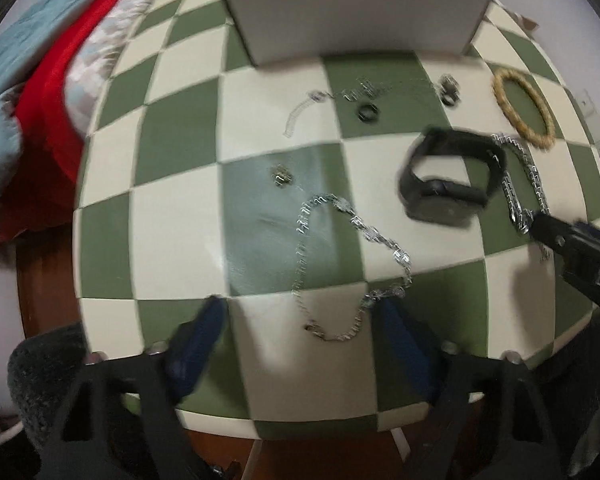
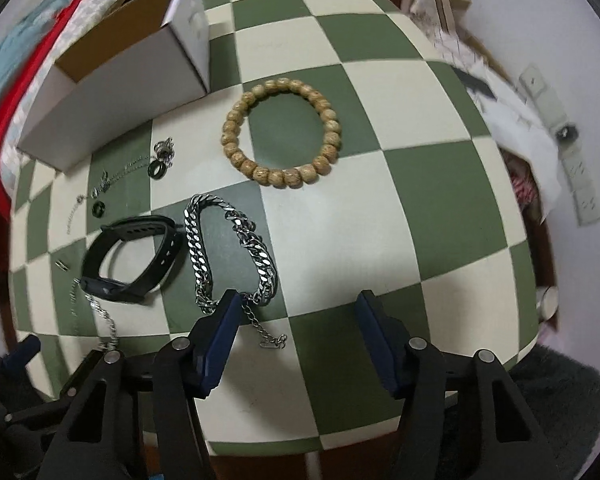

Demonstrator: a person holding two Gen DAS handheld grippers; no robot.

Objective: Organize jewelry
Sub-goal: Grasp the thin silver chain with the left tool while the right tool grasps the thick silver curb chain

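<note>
My left gripper (image 1: 300, 308) is open over a thin silver chain (image 1: 356, 256) lying looped on the green-and-cream checkered table (image 1: 180, 216). My right gripper (image 2: 296, 300) is open, its left finger just over the end of a heavy silver curb-link chain (image 2: 228, 248). The right gripper's tip shows in the left wrist view (image 1: 540, 228) at that chain's end. A black wristband (image 2: 128, 256) lies left of the heavy chain. A wooden bead bracelet (image 2: 280, 136) lies beyond it. An open white box (image 2: 112, 92) stands at the back left.
Small rings (image 2: 158, 168), a clasp and a fine chain (image 2: 112, 180) lie near the box. Red and blue cloth (image 1: 32, 100) is piled left of the table. Papers and a grey strap (image 2: 560, 136) lie off the right edge.
</note>
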